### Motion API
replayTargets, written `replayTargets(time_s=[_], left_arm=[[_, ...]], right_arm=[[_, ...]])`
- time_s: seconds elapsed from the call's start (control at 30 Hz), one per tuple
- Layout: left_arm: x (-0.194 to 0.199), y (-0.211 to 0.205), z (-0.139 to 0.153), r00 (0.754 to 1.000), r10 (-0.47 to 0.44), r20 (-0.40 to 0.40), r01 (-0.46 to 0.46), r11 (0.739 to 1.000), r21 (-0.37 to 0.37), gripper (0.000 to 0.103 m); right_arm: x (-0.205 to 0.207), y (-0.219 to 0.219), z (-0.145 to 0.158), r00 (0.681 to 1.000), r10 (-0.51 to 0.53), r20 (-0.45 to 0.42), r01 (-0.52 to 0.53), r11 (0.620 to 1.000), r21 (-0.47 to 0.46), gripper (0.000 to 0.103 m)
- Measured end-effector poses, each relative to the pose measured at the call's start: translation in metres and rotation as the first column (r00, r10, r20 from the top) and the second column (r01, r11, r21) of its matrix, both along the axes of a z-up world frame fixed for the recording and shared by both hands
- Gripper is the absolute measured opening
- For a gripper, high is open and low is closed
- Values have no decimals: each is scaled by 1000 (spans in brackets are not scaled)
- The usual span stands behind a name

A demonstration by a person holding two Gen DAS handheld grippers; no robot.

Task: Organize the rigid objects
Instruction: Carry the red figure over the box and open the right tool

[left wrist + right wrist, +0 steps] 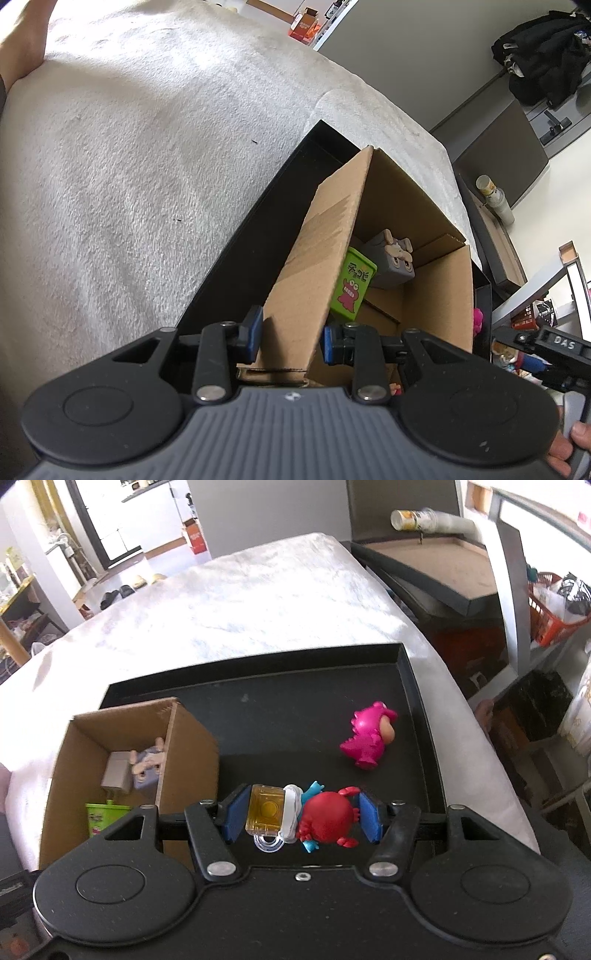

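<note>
The left gripper [288,338] has its fingers [255,334] narrowed on either side of the upright flap of the cardboard box [436,291]; whether both pads press it cannot be told. Ahead of those fingers, inside the box, lie a green toy box [352,286] and a grey block figure [393,260]. The right gripper [302,816] grips a red crab toy [327,819], its yellow mug end against one finger and the red body against the other, above the black tray [406,657]. A pink dinosaur figure [367,740] stands on the tray beyond and right of the fingers; the box sits to their left.
</note>
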State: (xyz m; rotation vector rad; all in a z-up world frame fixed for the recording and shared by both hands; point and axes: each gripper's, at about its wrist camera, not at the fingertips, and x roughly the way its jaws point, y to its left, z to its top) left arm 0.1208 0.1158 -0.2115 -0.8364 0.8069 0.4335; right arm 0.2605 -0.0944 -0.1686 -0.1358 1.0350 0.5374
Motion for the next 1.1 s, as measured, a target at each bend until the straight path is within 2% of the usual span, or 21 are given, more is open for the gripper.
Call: replayTargets(time_s=[0.53,1.1], left_arm=[[-7,0,0,1000,10,16,-10,999,-42,29],[-9,0,2,1000,0,30,2,997,-72,29]], right_arm=[[-30,32,41,991,120,57,-120,993,-7,59],[-64,84,34,956,289,44,-287,956,-61,59]])
